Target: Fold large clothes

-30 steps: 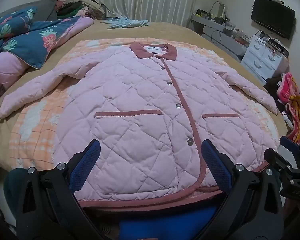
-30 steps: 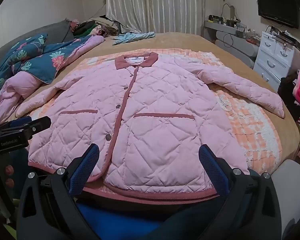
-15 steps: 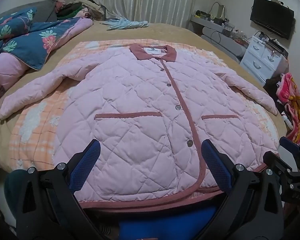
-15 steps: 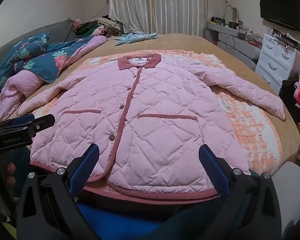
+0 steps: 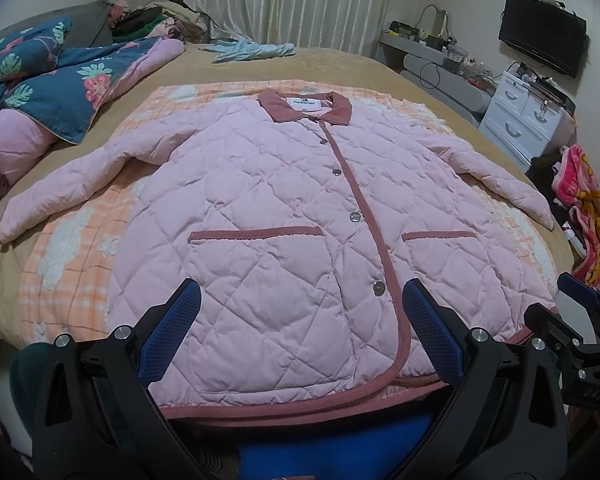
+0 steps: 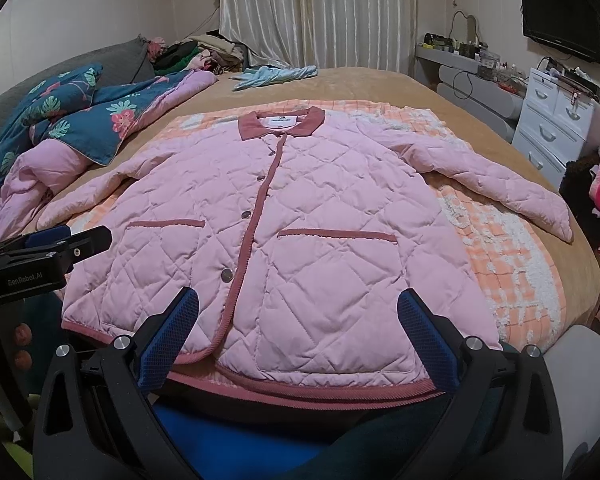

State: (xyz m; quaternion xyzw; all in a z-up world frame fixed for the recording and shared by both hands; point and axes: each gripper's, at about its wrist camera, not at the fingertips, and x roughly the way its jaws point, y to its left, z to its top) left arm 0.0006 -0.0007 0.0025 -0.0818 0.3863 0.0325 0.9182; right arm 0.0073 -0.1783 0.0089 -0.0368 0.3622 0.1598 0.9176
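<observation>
- A pink quilted jacket [image 5: 284,216] lay spread flat and face up on the bed [image 5: 352,68], buttoned down the front, its dusty-rose collar [image 5: 305,106] pointing toward the curtains [image 5: 300,0] at the far side.
- Under the jacket sat an orange-and-white checked blanket [image 5: 64,264], which itself lay on the bed's tan cover.
- Both sleeves [image 6: 512,184] were stretched outward, one to each side, resting partly on the checked blanket and partly on the tan cover.
- Two patch pockets [image 6: 340,280] edged in rose trim showed on the lower front, one on each side of the button line.
- The left tongs [image 5: 300,332] were spread wide, holding nothing, hovering at the jacket's hem near its left half.
- The right tongs [image 6: 298,332] were likewise spread wide and empty, poised over the hem on the jacket's other half; in the left wrist view they appeared at the right edge, just beside the hem's corner.
- A floral navy duvet [image 6: 80,120] with a pink lining was bunched on the left of the bed, apart from the jacket.
- A light blue garment [image 5: 252,48] lay crumpled near the far edge of the bed.
- A white chest of drawers [image 6: 556,120] stood by the right wall beneath a wall-mounted television [image 6: 560,20].
</observation>
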